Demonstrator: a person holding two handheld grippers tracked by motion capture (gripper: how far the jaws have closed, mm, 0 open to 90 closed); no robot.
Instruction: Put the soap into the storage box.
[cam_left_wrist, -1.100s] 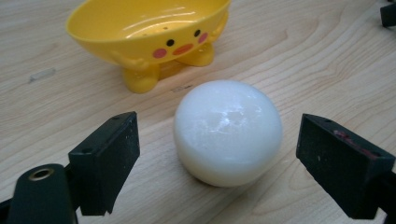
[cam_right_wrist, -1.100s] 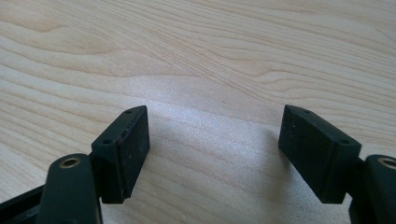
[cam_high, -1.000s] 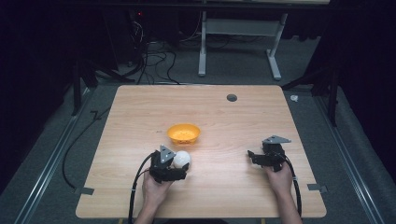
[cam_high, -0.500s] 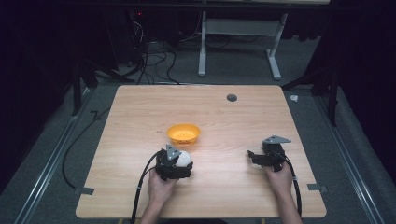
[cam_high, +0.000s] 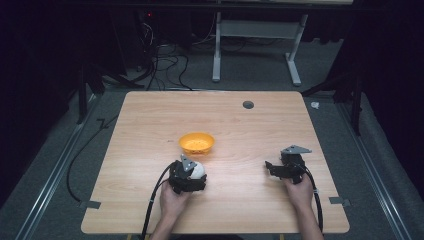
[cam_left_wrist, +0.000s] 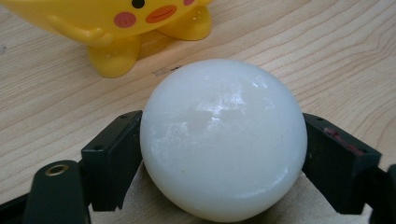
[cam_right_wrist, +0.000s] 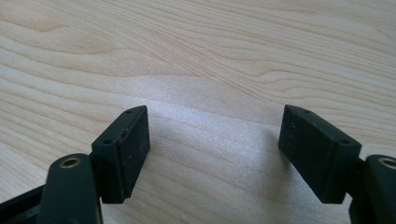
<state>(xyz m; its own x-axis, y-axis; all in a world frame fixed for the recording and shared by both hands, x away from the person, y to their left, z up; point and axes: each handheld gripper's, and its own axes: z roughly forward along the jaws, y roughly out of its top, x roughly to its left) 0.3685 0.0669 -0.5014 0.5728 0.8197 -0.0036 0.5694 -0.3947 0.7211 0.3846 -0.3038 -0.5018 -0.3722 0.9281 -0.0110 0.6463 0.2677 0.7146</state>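
A smooth white ball (cam_left_wrist: 223, 137) sits between the two black jaws of my left gripper (cam_left_wrist: 223, 154), which is shut on it. From above, the white ball (cam_high: 197, 170) and left gripper (cam_high: 192, 177) are at the table's front left of centre. Just beyond them stands a yellow bowl (cam_high: 197, 142); close up the yellow bowl (cam_left_wrist: 116, 28) has small feet and a cartoon face. My right gripper (cam_high: 274, 168) rests at the front right. In its own view the right gripper (cam_right_wrist: 215, 154) stands open over bare wood.
The wooden table (cam_high: 150, 125) has a dark round hole (cam_high: 248, 104) near its far edge. Cables (cam_high: 155, 200) trail from both grippers toward the front edge. Beyond the table are a desk frame (cam_high: 255, 55) and floor cables (cam_high: 160, 65).
My left gripper with the ball has shifted slightly toward the front of the table. The right gripper has stayed still.
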